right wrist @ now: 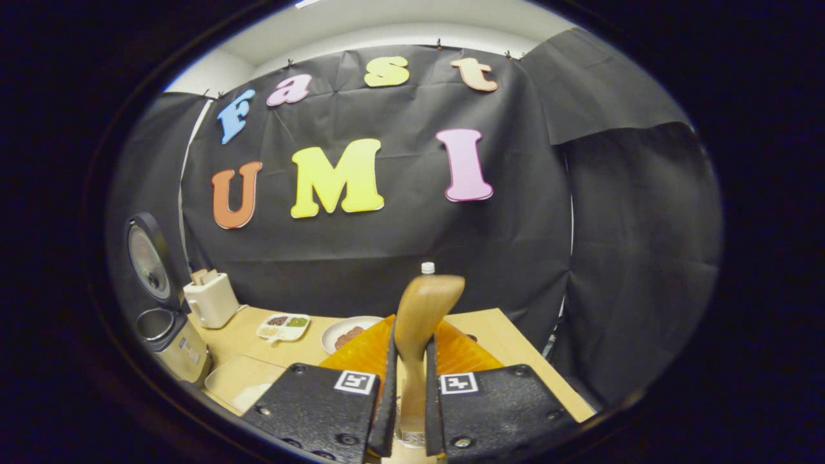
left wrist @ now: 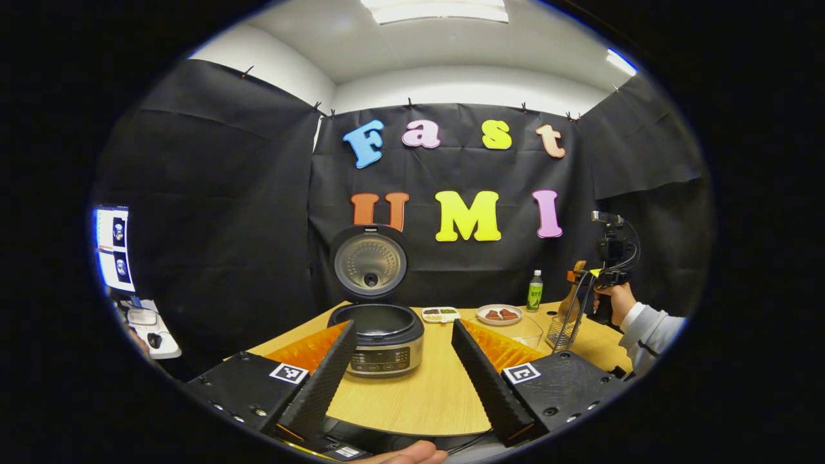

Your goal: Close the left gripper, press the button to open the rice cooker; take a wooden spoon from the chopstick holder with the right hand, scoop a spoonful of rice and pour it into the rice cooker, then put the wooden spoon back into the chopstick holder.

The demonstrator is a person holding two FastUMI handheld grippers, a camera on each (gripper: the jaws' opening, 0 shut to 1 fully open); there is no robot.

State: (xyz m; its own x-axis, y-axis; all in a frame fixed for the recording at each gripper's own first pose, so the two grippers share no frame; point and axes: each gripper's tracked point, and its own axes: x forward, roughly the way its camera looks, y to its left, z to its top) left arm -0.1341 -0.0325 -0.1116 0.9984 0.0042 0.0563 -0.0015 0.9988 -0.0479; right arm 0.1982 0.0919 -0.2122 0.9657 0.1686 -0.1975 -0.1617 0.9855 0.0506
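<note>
The rice cooker [left wrist: 385, 348] stands open on the wooden table [left wrist: 425, 393], its lid [left wrist: 370, 261] upright. My left gripper [left wrist: 403, 380] hovers open in front of the cooker, nothing between its fingers. At the table's right, a hand holds my right gripper [left wrist: 585, 278] against the wooden spoon [left wrist: 571, 296], which stands in the wire chopstick holder [left wrist: 559, 332]. In the right gripper view, my right gripper [right wrist: 409, 386] is shut on the spoon's handle, and the spoon [right wrist: 422, 309] rises upright with its bowl at the top. The cooker [right wrist: 171, 341] is far left there.
A clear box of rice [right wrist: 242, 383] lies between cooker and holder. A divided snack dish [left wrist: 441, 314], a plate of food [left wrist: 499, 314] and a green bottle [left wrist: 534, 291] line the back edge. A cream toaster [right wrist: 211, 298] stands behind the cooker. A monitor [left wrist: 113, 248] is far left.
</note>
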